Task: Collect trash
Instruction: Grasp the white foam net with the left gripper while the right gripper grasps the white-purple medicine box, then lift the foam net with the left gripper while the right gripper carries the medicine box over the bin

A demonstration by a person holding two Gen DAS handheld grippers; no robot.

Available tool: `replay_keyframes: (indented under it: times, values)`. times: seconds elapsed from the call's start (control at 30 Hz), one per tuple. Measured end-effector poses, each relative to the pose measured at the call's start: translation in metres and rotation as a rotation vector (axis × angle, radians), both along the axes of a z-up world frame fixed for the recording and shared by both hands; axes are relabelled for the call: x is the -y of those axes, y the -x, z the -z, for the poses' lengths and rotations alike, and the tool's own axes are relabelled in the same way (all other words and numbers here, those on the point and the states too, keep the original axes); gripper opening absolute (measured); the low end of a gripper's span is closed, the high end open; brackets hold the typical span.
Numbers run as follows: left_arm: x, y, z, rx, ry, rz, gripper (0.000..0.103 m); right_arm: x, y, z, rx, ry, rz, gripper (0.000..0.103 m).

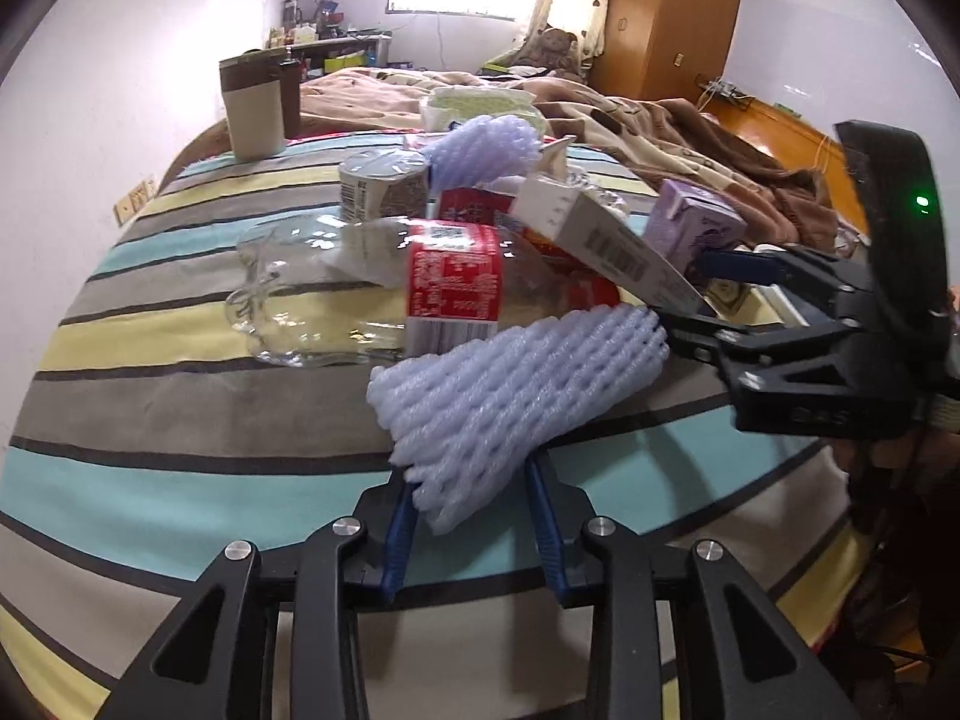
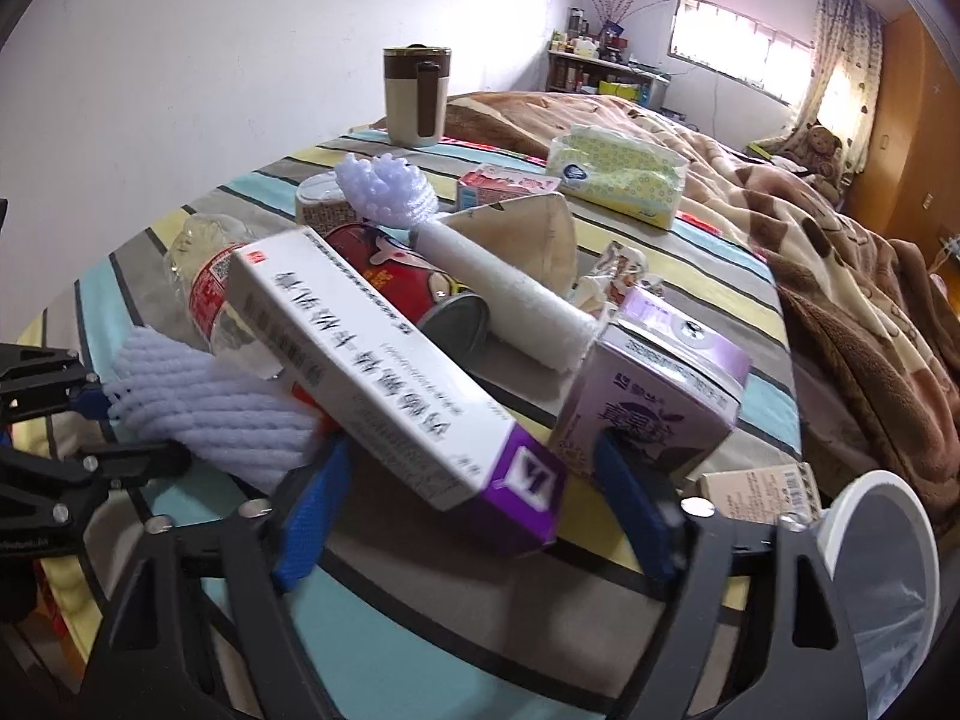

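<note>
Trash lies in a heap across the striped cloth (image 1: 180, 420) of the bed, and the collecting looks barely begun. The left gripper (image 1: 471, 483) has its blue fingers pressed in on the near end of a pale foam net sleeve (image 1: 516, 384), which rests near the front edge of the bed. The right gripper (image 2: 474, 516) stands with its jaws wide on either side of the purple end of a long white carton (image 2: 384, 372); the pads do not appear to touch it, so I judge nothing is held there yet. Left to gather: a crushed clear bottle (image 1: 312, 300) with a red label, a purple drink box (image 2: 654, 402), a second foam net (image 2: 384, 186), a red can (image 2: 384, 264), a white foam roll (image 2: 498, 294) and a paper cone (image 2: 528, 240), all piled toward the middle. A white bin (image 2: 882, 576) with a liner shows at the front right corner, cut off by the frame, and I take it for the place the trash goes; what is in it is not clear. The tissue pack (image 2: 618, 174) and brown-lidded mug (image 2: 417, 96) toward the far edge may not be trash. The small pieces under the carton are too hidden to name.
</note>
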State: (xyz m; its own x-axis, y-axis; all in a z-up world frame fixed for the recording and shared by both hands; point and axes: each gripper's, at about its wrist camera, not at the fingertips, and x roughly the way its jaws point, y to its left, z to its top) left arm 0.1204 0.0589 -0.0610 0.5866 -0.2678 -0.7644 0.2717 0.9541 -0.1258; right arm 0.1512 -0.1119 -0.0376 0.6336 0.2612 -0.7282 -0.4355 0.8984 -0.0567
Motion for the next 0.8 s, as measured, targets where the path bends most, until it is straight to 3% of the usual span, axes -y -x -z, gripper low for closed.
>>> replay_keyframes:
  times: [0.17,0.33,0.57,0.67,0.8]
  values:
    - [0.008,0.007,-0.001,-0.009,0.007,0.038,0.034,0.001,0.003,0.0,0.004,-0.001,0.002,0.056]
    - [0.012,0.014,-0.003,-0.042,0.053,0.096,0.034,0.005,0.007,-0.004,0.017,-0.031,0.001,0.029]
    - [0.017,0.021,-0.018,0.021,0.019,0.107,0.036,0.015,0.01,-0.005,-0.005,-0.083,0.007,0.026]
    - [0.016,0.019,-0.025,0.048,0.002,0.096,0.054,0.023,0.013,-0.008,-0.032,-0.124,0.006,0.023]
    - [0.02,0.021,-0.033,0.078,-0.008,0.135,0.055,0.037,0.02,-0.01,-0.087,-0.172,-0.001,0.023]
